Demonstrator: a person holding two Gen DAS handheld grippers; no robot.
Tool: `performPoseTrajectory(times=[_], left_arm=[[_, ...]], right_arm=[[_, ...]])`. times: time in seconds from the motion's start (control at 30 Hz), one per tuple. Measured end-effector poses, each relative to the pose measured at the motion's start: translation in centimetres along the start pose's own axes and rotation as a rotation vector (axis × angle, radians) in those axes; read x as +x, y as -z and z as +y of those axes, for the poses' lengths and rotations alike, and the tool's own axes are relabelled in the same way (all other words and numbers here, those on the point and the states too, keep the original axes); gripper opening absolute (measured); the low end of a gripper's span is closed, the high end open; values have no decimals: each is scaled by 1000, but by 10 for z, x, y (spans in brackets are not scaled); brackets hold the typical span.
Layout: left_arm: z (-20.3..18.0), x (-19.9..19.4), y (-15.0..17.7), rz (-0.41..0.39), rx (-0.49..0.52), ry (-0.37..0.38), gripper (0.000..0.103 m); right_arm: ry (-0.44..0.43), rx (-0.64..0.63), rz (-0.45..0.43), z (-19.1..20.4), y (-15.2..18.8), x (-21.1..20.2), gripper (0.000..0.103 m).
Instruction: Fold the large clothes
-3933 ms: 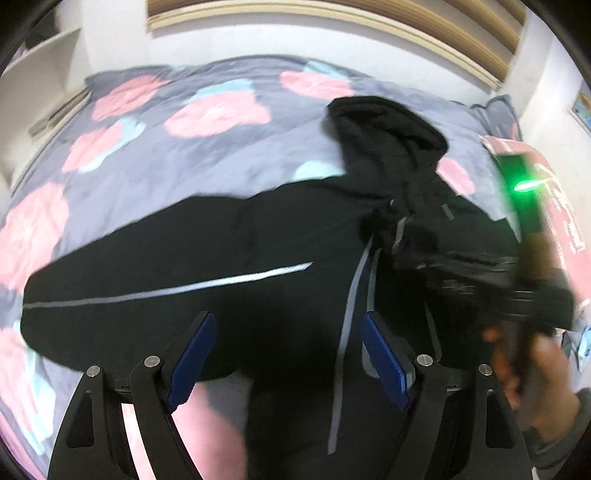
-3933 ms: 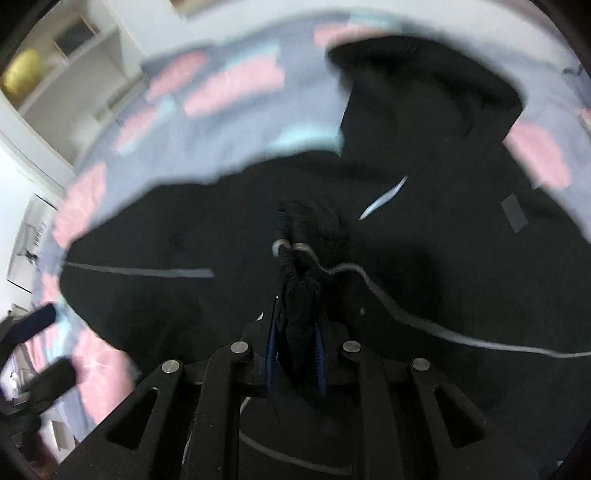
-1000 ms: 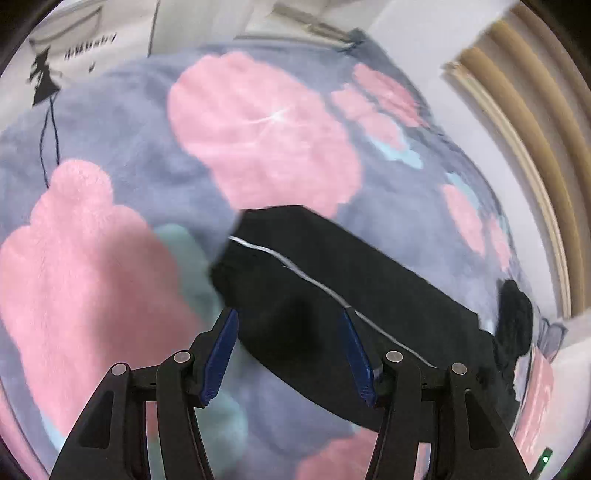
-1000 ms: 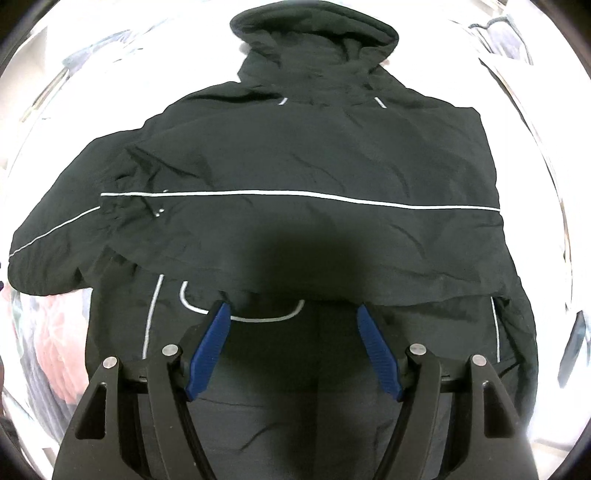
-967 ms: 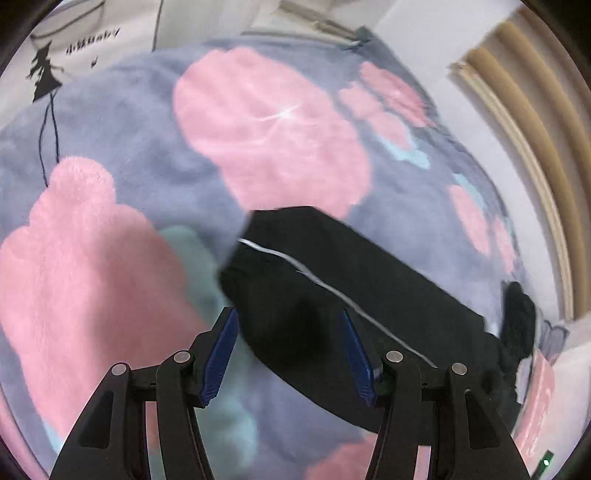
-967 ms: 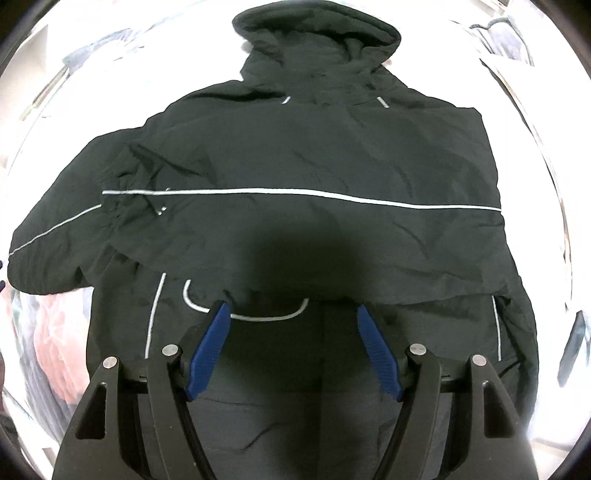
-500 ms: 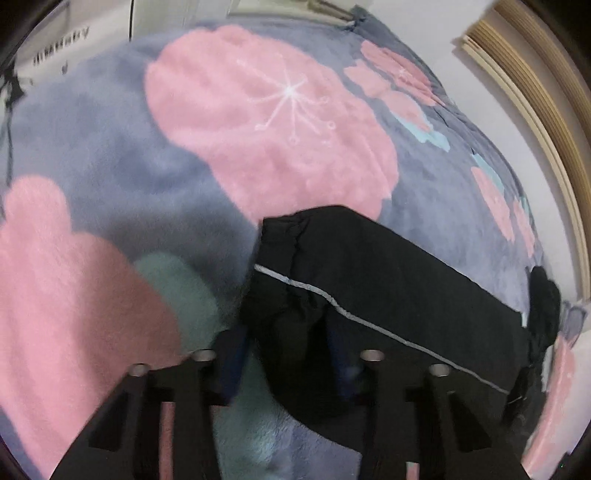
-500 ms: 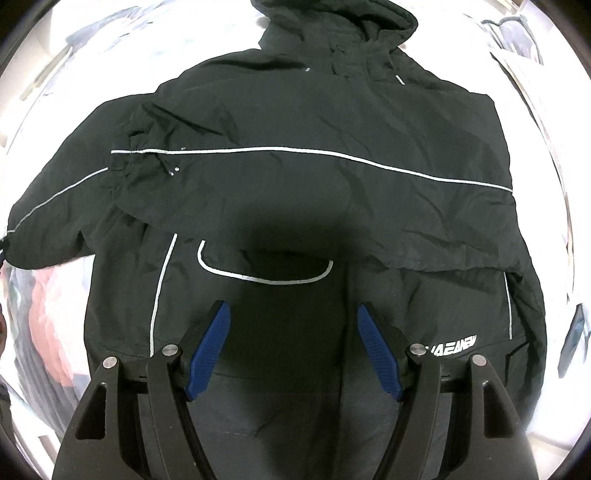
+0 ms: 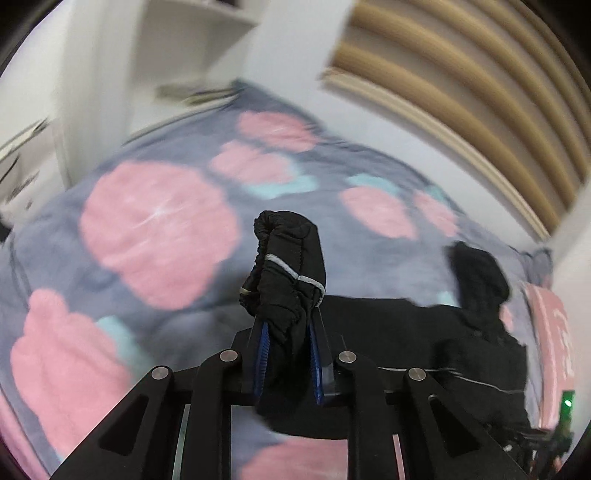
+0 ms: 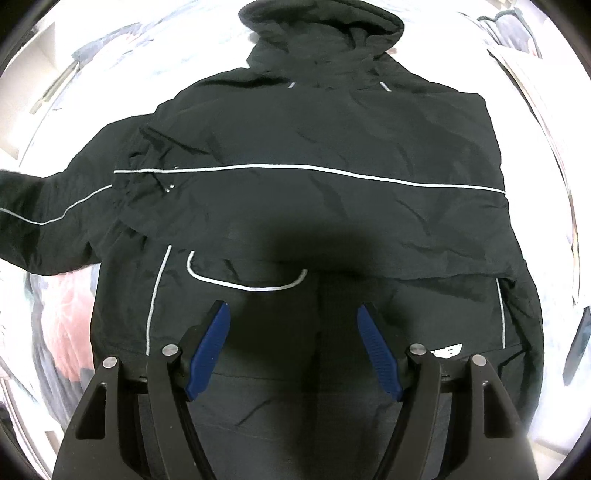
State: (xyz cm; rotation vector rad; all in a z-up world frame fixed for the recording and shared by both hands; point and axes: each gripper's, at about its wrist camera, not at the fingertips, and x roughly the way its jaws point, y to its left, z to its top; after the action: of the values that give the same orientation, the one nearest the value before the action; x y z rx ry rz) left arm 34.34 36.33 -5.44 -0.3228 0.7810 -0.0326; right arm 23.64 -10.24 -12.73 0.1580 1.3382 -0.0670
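A black hooded jacket [image 10: 306,140] with thin white piping lies spread on the bed, hood at the far end; one sleeve lies folded across the chest. My right gripper [image 10: 293,314] is open and empty above the jacket's lower front. In the left wrist view my left gripper [image 9: 287,325] is shut on the jacket's other sleeve cuff [image 9: 284,266] and holds it lifted above the bed. The jacket body [image 9: 424,332] and hood [image 9: 476,269] lie to the right there.
The bed is covered by a grey blanket [image 9: 155,229] with pink and teal flowers. A slatted wooden headboard [image 9: 461,92] and white wall stand behind. A pink item [image 9: 550,332] lies at the right bed edge. White shelving [image 9: 199,22] is at the far left.
My left gripper closed on the sleeve cuff and lifted it off the blanket, swinging toward the jacket body. My right gripper stayed open over the jacket front, shifting slightly.
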Motion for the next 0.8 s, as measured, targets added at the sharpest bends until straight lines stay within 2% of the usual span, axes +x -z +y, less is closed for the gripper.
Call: performPoseTrajectory(times=[0.27,0.4,0.53,0.63,0.8], left_arm=[[-153,-10,10,-14,157,199,18],[-228,5,26,33,191,316,17],[-295,22,54,89,251,397,17],[-329,49,79,155,274,409,16],[-345,110,118,290,274,361,16]], right_arm=[[-36,33,-25,-54,5,-19,74],[-47,64,-30,-86,10,-26,74],[-52,85,-27,-113,18,-29,74],[-58,102,-18,-131,23,-28,74],[-69,110,-5,-147,26,-20,74]])
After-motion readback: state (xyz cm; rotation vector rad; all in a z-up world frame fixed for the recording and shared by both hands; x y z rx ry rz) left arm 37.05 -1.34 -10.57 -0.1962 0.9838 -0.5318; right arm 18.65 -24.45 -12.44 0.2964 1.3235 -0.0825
